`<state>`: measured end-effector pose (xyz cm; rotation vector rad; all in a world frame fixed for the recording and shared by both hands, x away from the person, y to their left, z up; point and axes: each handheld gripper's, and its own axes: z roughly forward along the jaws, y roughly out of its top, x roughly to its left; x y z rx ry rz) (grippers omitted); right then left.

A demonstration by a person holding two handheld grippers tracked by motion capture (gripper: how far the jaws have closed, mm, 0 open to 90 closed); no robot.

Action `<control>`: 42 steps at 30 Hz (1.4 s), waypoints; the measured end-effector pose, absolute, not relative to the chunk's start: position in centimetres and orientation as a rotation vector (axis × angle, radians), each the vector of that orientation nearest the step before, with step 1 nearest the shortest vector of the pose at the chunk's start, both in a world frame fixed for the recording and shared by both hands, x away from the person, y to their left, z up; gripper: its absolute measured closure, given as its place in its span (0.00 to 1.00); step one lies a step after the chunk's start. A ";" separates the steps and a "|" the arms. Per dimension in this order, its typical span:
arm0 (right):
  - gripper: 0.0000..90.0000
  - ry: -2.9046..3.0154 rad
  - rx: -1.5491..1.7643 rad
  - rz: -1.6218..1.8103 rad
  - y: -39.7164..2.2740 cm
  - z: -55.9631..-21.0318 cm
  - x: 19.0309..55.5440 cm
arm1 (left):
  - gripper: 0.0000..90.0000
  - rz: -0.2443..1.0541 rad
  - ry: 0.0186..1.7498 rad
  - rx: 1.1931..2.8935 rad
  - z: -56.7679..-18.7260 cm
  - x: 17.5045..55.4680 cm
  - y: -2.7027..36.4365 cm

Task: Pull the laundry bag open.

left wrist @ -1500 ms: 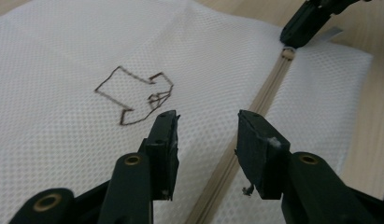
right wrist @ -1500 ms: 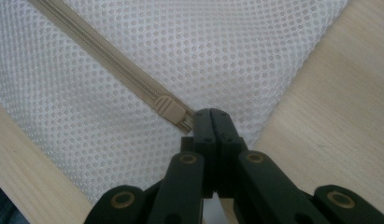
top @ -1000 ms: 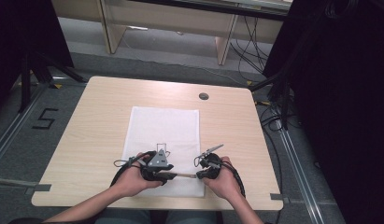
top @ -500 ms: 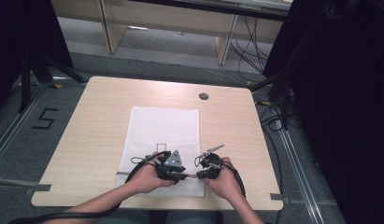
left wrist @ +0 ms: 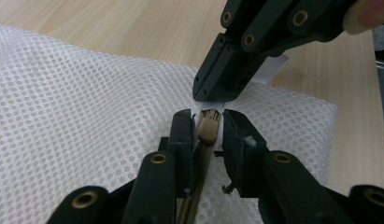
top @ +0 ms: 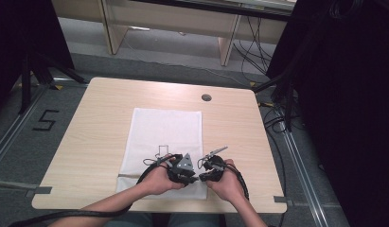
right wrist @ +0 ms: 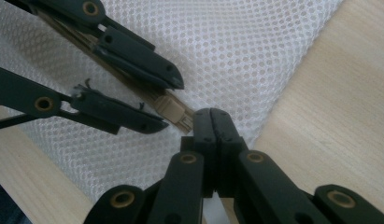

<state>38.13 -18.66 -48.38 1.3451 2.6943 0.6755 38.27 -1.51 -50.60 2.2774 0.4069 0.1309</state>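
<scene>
Hands meet low over mesh bag (top: 163, 137); left tongs (left wrist: 207, 122) parted around zipper pull (left wrist: 208, 129), right tongs (right wrist: 212, 122) closed.

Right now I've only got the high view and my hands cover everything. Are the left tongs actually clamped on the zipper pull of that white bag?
Observer: Not clamped. In the left gripper view the left tongs stand open, one jaw on each side of the tan zipper slider.
Operator: And the right tongs, are they holding anything?
Observer: Yes. The right tongs are shut, pinching the mesh bag right at the zipper's end, just past the slider.
</scene>
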 end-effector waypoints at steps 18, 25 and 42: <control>1.00 2.688 1.367 0.672 -18.7 -48.4 38.1 | 0.91 0.175 0.355 2.317 -50.7 37.8 -2.3; 1.00 2.688 1.373 0.675 -18.7 -48.4 38.1 | 0.91 0.156 0.378 2.313 -50.5 37.9 -2.4; 1.00 2.690 1.383 0.674 -18.8 -48.4 38.1 | 0.91 0.163 0.339 2.350 -49.9 38.0 -1.5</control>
